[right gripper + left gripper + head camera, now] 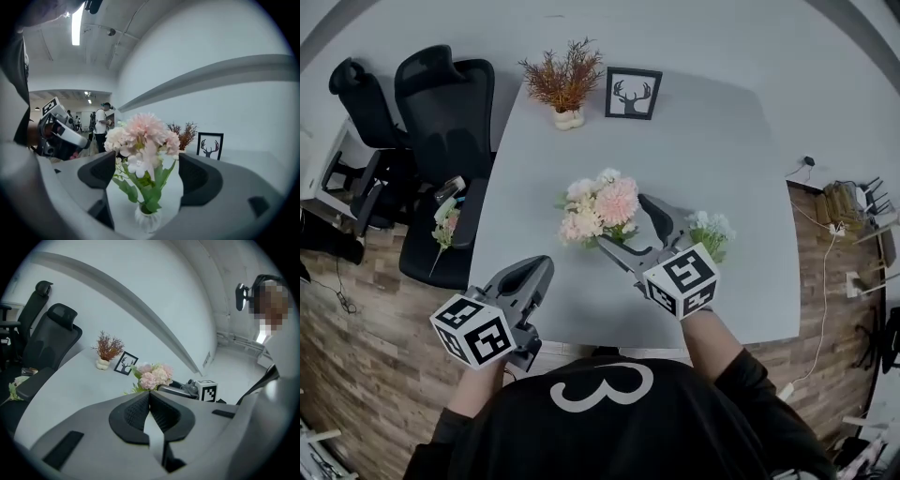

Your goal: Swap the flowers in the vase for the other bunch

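Observation:
A bunch of pink and white flowers (pixel 598 208) stands in a small white vase (pixel 147 219) in the middle of the grey table (pixel 694 141). My right gripper (pixel 623 223) is open just in front of it, and in the right gripper view the stems (pixel 149 187) rise between the spread pads without touching them. A second bunch, white and green (pixel 711 232), lies on the table to the right of that gripper. My left gripper (pixel 539 272) hovers at the table's near left edge, shut with nothing in it; its pads (pixel 161 411) meet.
At the table's far side stand a dried rust-coloured plant (pixel 565 80) in a pale pot and a framed deer picture (pixel 633 93). Two black office chairs (pixel 441 141) stand to the left; one carries a small flower sprig (pixel 443 225). A wooden floor surrounds the table.

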`<state>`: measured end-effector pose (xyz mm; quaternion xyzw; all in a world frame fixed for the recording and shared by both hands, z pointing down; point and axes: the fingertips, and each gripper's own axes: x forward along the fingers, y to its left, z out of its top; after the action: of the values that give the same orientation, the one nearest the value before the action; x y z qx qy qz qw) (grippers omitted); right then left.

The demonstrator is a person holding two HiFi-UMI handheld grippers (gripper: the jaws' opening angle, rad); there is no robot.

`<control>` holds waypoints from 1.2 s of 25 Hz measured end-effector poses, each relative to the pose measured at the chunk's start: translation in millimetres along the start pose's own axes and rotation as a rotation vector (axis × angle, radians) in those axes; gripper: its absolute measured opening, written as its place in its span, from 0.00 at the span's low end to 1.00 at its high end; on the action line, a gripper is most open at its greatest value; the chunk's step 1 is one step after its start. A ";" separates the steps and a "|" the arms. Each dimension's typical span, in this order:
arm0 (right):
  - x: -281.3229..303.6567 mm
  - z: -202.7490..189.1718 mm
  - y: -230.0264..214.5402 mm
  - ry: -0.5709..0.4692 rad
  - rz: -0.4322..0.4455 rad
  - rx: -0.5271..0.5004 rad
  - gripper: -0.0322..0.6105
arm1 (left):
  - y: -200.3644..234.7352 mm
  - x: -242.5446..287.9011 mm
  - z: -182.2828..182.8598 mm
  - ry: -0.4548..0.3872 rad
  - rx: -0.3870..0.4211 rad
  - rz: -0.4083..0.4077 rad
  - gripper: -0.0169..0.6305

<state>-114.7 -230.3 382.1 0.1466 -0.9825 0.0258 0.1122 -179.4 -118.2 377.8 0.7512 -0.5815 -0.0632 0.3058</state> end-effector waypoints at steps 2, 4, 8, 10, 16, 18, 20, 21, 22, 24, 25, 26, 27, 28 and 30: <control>9.2 -5.3 -2.3 0.020 -0.002 -0.011 0.68 | 4.0 -3.8 -0.9 -0.014 -0.017 0.024 0.05; 17.6 -11.1 -2.6 0.040 0.006 -0.021 0.68 | 6.0 -8.2 -1.2 -0.031 -0.038 0.041 0.05; 28.3 -13.3 -3.1 0.027 0.002 -0.024 0.68 | 9.3 -22.3 3.4 -0.066 -0.049 0.083 0.05; 29.9 -13.8 -4.3 0.019 -0.017 -0.029 0.68 | 9.4 -30.1 8.7 -0.091 -0.041 0.098 0.05; 31.2 -16.8 -0.4 0.027 -0.009 -0.020 0.60 | 2.2 -46.7 26.1 -0.169 -0.003 0.118 0.05; 30.4 -16.5 2.5 0.029 -0.011 -0.028 0.50 | 2.6 -52.1 26.6 -0.181 -0.008 0.128 0.05; 29.5 -14.7 5.0 0.027 -0.009 -0.032 0.41 | 3.9 -56.2 27.6 -0.188 -0.022 0.135 0.05; 29.3 -13.9 6.2 0.027 -0.005 -0.035 0.37 | 4.7 -57.2 28.0 -0.190 -0.027 0.136 0.05; 29.2 -13.4 7.4 0.028 0.001 -0.039 0.35 | 5.4 -57.4 27.9 -0.189 -0.031 0.137 0.05; 28.6 -13.2 9.4 0.028 0.007 -0.043 0.31 | 5.4 -56.9 25.9 -0.184 -0.035 0.135 0.05; 28.1 -13.5 10.3 0.027 0.008 -0.043 0.29 | 4.7 -56.5 24.5 -0.180 -0.035 0.132 0.05; 27.4 -13.9 11.2 0.027 0.009 -0.043 0.27 | 3.7 -56.1 23.0 -0.175 -0.035 0.128 0.05; 26.3 -14.3 11.8 0.027 0.008 -0.044 0.25 | 2.5 -55.8 21.6 -0.170 -0.034 0.124 0.05; 25.1 -14.6 11.9 0.026 0.004 -0.045 0.24 | 1.3 -55.9 20.5 -0.164 -0.032 0.120 0.05; 22.6 -14.5 10.7 0.023 -0.009 -0.042 0.21 | -0.3 -57.4 19.0 -0.155 -0.028 0.112 0.05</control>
<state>-135.8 -225.3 401.1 0.1485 -0.9807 0.0061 0.1269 -205.8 -73.1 347.3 0.7061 -0.6435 -0.1123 0.2734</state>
